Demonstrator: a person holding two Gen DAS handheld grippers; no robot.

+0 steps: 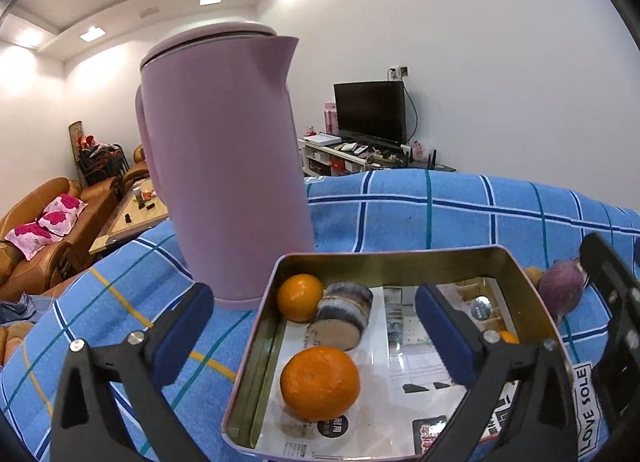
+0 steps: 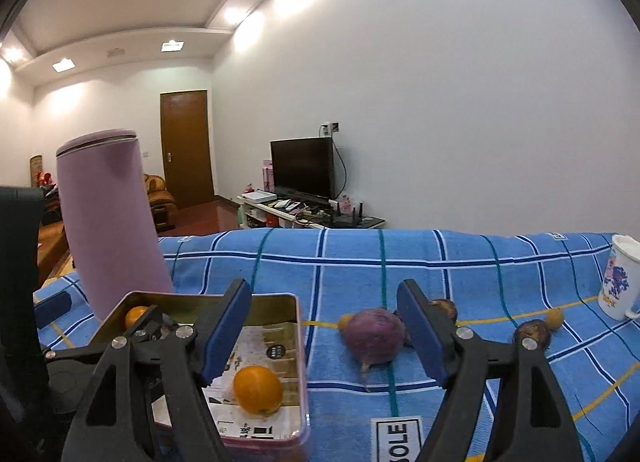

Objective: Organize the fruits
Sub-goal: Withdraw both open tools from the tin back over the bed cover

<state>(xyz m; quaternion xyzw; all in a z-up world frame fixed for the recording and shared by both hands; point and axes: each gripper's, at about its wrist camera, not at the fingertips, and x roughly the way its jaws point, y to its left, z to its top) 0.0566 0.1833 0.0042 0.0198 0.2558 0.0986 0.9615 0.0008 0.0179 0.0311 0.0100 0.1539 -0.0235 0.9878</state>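
Looking from our right gripper (image 2: 324,336), jaws released, we see a turnip (image 2: 374,336) on the cloth (image 2: 480,262) beside the tin (image 2: 298,326); our left gripper (image 1: 314,326), also released, shows two oranges (image 1: 320,382) inside it, open cloth beyond.

A lilac kettle (image 1: 224,166) stands on the blue checked cloth (image 2: 440,262), mug (image 2: 618,282) well apart.

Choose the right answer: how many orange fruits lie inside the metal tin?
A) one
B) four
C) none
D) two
D: the left wrist view shows one orange near the front of the tin and a second orange in its far corner, beside a striped round piece.
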